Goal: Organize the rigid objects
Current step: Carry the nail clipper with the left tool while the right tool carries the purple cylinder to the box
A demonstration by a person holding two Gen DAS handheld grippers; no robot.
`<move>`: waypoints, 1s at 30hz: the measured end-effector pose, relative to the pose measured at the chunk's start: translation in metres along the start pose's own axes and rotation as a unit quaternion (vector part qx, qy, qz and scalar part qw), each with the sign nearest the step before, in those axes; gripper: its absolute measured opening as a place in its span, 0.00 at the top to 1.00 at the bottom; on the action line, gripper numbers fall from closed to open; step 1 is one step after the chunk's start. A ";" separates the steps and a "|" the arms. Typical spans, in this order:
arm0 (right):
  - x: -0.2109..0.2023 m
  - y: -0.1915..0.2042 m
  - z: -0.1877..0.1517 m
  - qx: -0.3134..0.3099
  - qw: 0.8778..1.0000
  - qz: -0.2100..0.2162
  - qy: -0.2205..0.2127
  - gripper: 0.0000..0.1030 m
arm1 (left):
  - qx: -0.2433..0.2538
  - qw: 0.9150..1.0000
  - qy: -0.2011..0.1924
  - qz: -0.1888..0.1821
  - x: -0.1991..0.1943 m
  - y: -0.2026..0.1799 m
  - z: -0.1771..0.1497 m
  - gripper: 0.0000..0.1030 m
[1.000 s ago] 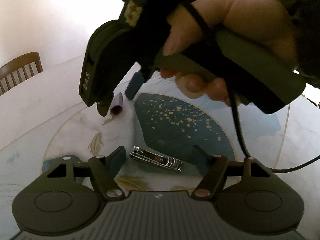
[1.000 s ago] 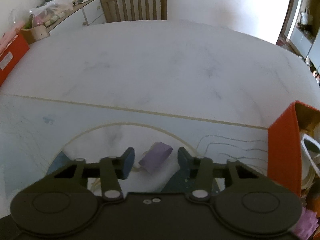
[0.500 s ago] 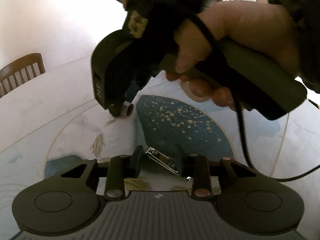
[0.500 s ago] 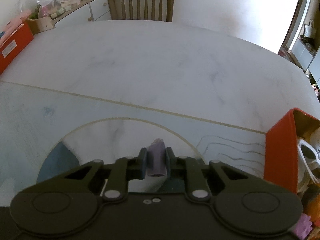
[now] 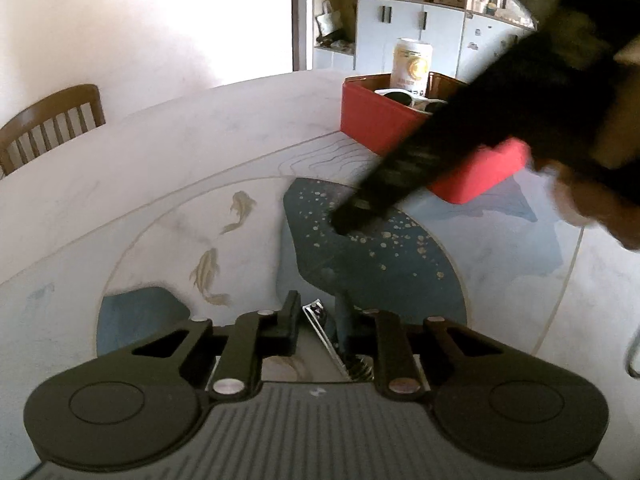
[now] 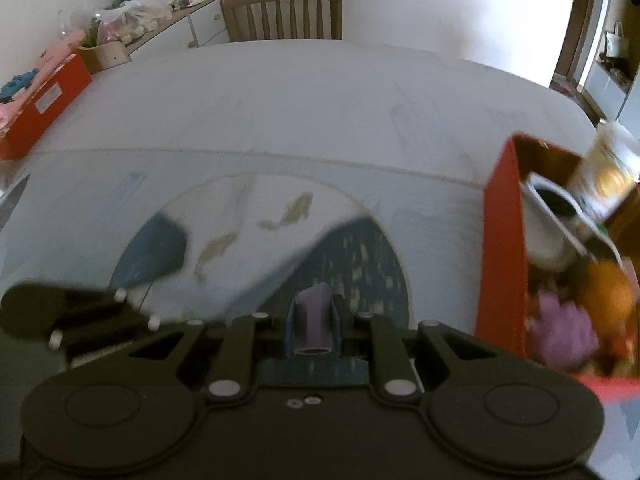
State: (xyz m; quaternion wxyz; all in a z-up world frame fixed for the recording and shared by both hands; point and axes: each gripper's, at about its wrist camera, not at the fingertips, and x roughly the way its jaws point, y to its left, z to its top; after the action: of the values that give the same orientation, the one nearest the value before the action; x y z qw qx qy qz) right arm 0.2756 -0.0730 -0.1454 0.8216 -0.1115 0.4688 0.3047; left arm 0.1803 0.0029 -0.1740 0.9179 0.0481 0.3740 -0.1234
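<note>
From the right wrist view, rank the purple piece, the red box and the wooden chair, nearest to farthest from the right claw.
1. Purple piece: gripped between the right claw's fingers.
2. Red box: close by on the right.
3. Wooden chair: across the table, at the far edge.

Black hand-held gripper (image 5: 318, 320) with silver pivot screws.
</note>
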 end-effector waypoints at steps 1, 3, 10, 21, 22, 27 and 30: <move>-0.005 0.000 -0.006 0.000 1.000 -0.001 0.000 0.83 | -0.004 1.000 0.002 0.000 -0.001 0.000 0.000 0.83; -0.014 -0.001 -0.017 -0.001 1.000 0.003 -0.002 0.83 | -0.013 1.000 0.008 0.006 -0.002 0.000 0.001 0.83; -0.037 -0.007 -0.040 0.001 1.000 0.007 -0.013 0.83 | -0.041 0.998 0.027 0.027 -0.006 -0.007 0.000 0.83; -0.060 -0.036 -0.056 0.008 0.999 0.025 -0.035 0.83 | -0.080 0.992 0.040 0.088 0.001 -0.026 0.006 0.89; -0.064 -0.039 -0.057 0.006 0.999 0.028 -0.038 0.83 | -0.082 0.991 0.041 0.094 0.001 -0.028 0.006 0.90; -0.082 -0.058 -0.058 0.001 0.998 0.034 -0.060 0.83 | -0.102 0.988 0.031 0.108 -0.004 -0.035 0.014 0.90; -0.094 -0.075 -0.057 0.002 0.997 0.034 -0.075 0.83 | -0.110 0.988 0.015 0.109 -0.012 -0.044 0.025 0.90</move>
State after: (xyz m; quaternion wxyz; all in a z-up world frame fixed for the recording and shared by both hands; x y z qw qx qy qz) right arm 0.2460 -0.1965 -0.1053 0.8439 -0.0708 0.4097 0.3390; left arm 0.1772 -0.0420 -0.1480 0.9200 -0.0104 0.3914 0.0201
